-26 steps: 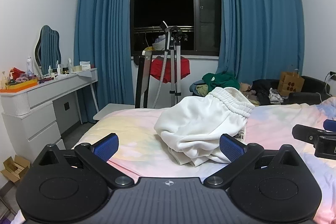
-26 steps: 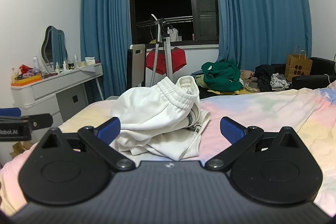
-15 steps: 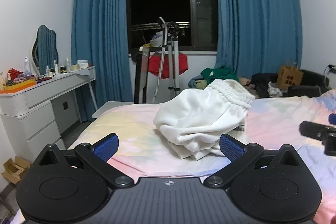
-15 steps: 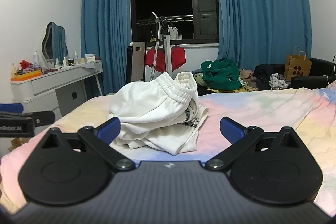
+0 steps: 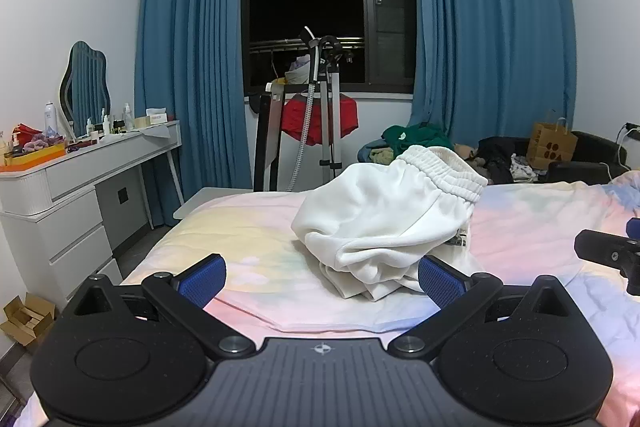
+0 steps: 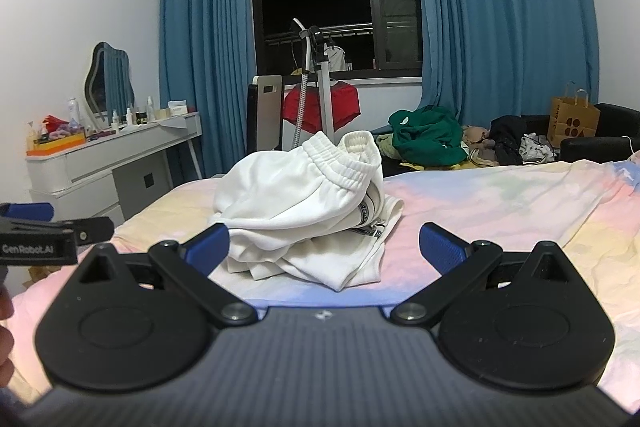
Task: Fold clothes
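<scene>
Left wrist view: looked out across a bed (image 5: 520, 227) under a pastel sheet, with blue curtains (image 5: 192, 47) hung on both sides of a dark window (image 5: 320, 7) behind it. Caught a white counter (image 5: 100, 163) by the left wall, loaded with bottles and a mirror.

Found the task's thing near the middle of the bed: white trousers (image 5: 384, 215) lying in a loose, bunched heap, with the elastic waistband pushed up on top and the lower layers spilling out crumpled underneath. Showed no flat panel, no straight crease and no squared edge anywhere.

Held the left tool (image 5: 322, 279) low over the sheet, just short of the heap, pads wide apart and clamped on nothing; its right pad overlapped the cloth's near edge in the picture, though actual contact could not be told. Held the right tool (image 6: 325, 250) the same way on the other side, spread wide and empty, with the heap straight ahead between its pads.

Spotted a heap of other clothes (image 6: 428, 139) beyond the far edge of the bed, green on top, and a brown paper bag (image 6: 574, 123) next to it.

Judged the folding as not yet begun: nothing gripped, nothing smoothed. Left to do, by the look of it: take hold of the waistband, shake or spread the trousers flat on the sheet, lay leg over leg, then fold them down. Possibly more garments afterwards.
</scene>
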{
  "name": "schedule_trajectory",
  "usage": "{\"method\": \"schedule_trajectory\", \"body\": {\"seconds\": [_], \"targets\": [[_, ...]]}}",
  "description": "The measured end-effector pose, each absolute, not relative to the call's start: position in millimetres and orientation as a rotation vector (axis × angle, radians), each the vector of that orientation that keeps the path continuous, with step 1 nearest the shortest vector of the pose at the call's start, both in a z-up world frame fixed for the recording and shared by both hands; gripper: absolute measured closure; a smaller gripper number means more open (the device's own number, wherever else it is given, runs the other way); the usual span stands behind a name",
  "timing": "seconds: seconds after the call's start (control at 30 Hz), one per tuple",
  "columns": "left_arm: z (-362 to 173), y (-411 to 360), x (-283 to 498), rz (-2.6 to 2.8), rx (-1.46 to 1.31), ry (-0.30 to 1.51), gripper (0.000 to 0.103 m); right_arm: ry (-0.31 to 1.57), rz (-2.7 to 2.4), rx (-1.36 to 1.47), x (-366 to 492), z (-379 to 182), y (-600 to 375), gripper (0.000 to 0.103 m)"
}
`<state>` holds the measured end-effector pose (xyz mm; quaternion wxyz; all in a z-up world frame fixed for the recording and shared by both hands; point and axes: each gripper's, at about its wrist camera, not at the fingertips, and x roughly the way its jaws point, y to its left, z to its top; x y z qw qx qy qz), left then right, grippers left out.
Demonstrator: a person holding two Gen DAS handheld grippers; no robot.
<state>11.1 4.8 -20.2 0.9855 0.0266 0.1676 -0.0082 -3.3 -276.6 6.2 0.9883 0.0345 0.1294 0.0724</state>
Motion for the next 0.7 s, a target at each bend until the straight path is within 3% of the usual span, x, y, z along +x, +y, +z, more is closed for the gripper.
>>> {"method": "schedule_trajectory", "body": {"seconds": [0.7], "targets": [[-20.1,14.8,13.1,-0.022,-0.002,0.352,0.000,0.267,0.143,0.087,-2.7,4.5,-281.4,0.000]]}}
